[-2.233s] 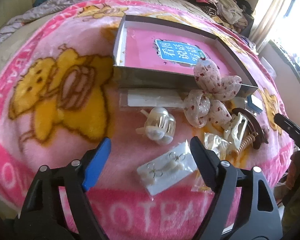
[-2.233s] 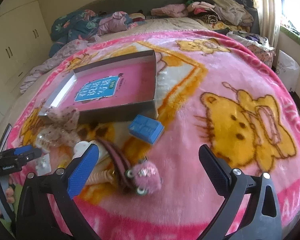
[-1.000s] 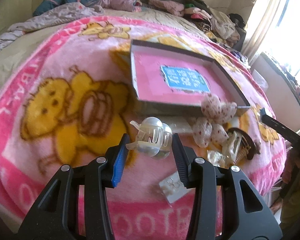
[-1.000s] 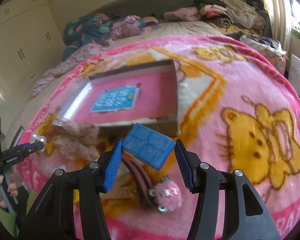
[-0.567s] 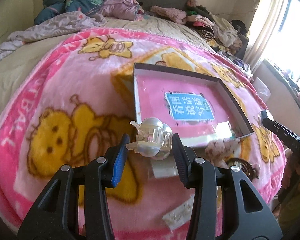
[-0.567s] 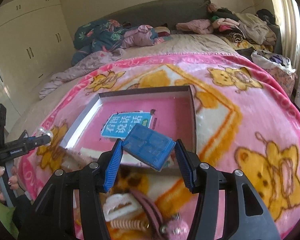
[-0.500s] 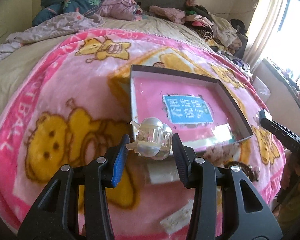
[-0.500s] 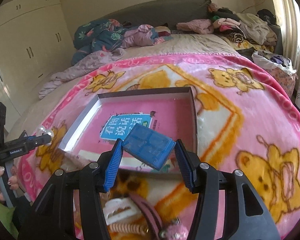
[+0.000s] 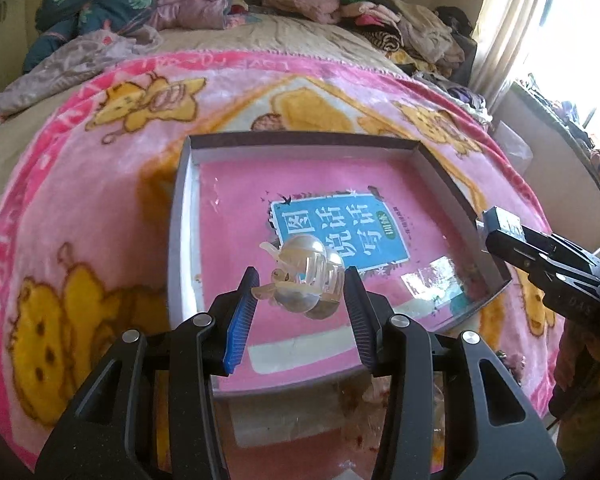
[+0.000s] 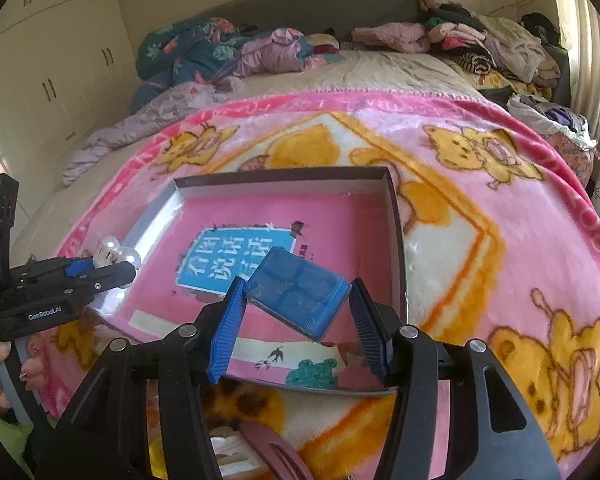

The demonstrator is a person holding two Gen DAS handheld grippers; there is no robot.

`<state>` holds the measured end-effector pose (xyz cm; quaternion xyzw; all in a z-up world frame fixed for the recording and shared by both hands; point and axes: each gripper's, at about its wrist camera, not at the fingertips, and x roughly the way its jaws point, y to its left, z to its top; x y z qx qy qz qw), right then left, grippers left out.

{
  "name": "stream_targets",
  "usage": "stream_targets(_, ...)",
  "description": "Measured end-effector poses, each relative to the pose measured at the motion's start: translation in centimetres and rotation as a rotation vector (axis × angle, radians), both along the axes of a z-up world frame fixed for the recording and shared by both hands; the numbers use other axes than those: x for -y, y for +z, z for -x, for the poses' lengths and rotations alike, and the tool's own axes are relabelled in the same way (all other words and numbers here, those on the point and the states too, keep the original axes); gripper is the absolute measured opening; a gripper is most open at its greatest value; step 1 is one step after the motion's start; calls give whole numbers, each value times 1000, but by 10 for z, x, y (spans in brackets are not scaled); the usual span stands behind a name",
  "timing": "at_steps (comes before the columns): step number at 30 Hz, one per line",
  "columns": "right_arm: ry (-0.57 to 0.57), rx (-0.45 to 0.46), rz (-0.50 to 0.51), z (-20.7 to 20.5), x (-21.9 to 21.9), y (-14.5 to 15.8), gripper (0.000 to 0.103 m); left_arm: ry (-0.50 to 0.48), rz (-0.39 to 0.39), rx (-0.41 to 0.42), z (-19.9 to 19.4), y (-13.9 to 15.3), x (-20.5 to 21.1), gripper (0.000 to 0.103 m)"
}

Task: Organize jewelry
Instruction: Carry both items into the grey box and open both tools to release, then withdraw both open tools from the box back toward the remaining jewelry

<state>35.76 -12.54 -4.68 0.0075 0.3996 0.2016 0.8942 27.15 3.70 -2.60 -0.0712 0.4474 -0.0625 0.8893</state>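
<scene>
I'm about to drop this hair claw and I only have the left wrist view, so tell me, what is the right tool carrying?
Observer: The right tool is shut on a small blue plastic case, held tilted.
Operator: Where is it hanging?
Observer: In the right wrist view the case appears to hang above the pink floor of the shallow tray, toward its near right part.
Operator: Anything lying outside it on that side?
Observer: A dark pink hair clip lies on the blanket, just in front of the tray's near wall.
</scene>
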Motion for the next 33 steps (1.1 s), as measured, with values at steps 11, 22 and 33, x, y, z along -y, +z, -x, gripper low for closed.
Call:
stream_targets(11,-51,-46,7,-11,4,-12,52,-19,-44,-47,-6,-19,10,48)
stream_targets(22,-50,35,2,8,5,12,77,-11,-86,33,25,12,2,66)
stream_targets(33,-26,107,-20,50,10,34,94,62,-70,83,71,36,-20,81)
